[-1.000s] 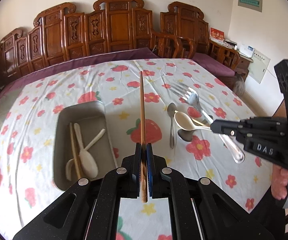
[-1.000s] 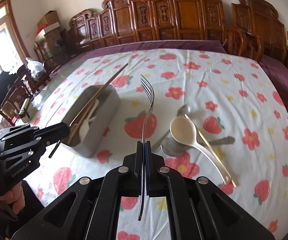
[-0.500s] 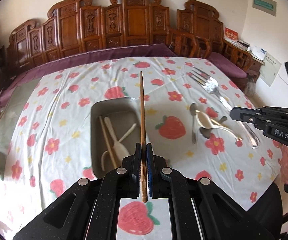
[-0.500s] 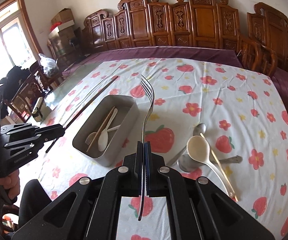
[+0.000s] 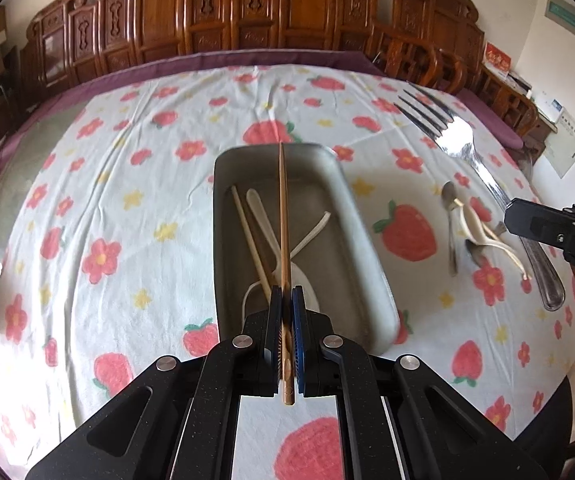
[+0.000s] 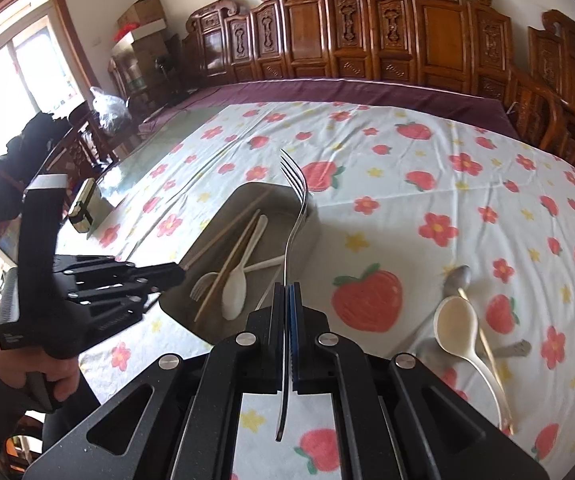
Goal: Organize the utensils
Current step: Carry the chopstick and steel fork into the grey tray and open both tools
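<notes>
Both grippers moved over the tray [image 5: 367,264], gripping chopstick [image 5: 283,216] and fork [image 6: 293,216]

left wrist view: sits behind left gripper [image 5: 286,304], looks forward and steeply down along fingers, close above grey tray [image 5: 371,264], carved chairs [image 5: 247,12] at far edge. right wrist view: behind right gripper [image 6: 287,300], same downward tilt, near tray's [image 6: 175,304] right side, window [image 6: 11,80] at left. shared: tray, strawberry tablecloth [image 5: 127,184], loose spoons [image 6: 457,328]; each view catches other gripper at its edge.
</notes>
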Tool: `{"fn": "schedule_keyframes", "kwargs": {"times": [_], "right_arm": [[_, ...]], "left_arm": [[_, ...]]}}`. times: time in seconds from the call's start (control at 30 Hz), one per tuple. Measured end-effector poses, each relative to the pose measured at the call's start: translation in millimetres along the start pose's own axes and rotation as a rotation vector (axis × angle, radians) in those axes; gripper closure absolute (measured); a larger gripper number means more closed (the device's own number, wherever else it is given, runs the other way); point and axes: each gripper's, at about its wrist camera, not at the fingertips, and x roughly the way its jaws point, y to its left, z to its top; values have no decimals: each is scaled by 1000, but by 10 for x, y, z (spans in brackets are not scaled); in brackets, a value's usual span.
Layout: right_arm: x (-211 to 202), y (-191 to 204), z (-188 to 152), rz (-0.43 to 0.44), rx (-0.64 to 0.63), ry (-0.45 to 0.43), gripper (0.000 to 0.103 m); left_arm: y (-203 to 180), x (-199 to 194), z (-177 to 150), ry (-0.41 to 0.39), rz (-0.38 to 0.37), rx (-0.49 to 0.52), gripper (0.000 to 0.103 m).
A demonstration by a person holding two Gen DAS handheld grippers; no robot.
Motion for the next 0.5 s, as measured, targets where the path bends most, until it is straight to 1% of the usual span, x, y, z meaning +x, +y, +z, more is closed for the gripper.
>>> {"fn": "schedule_keyframes", "kwargs": {"times": [0.3, 0.4, 0.5], "right_arm": [[238, 123, 105, 20, -15, 27, 100], [293, 150, 129, 19, -20, 34, 100], [331, 183, 143, 20, -20, 38, 100]], "left_arm": [[67, 176, 65, 14, -22, -20, 99], [73, 186, 90, 17, -40, -24, 99], [75, 141, 103, 2, -46, -24, 99]]}}
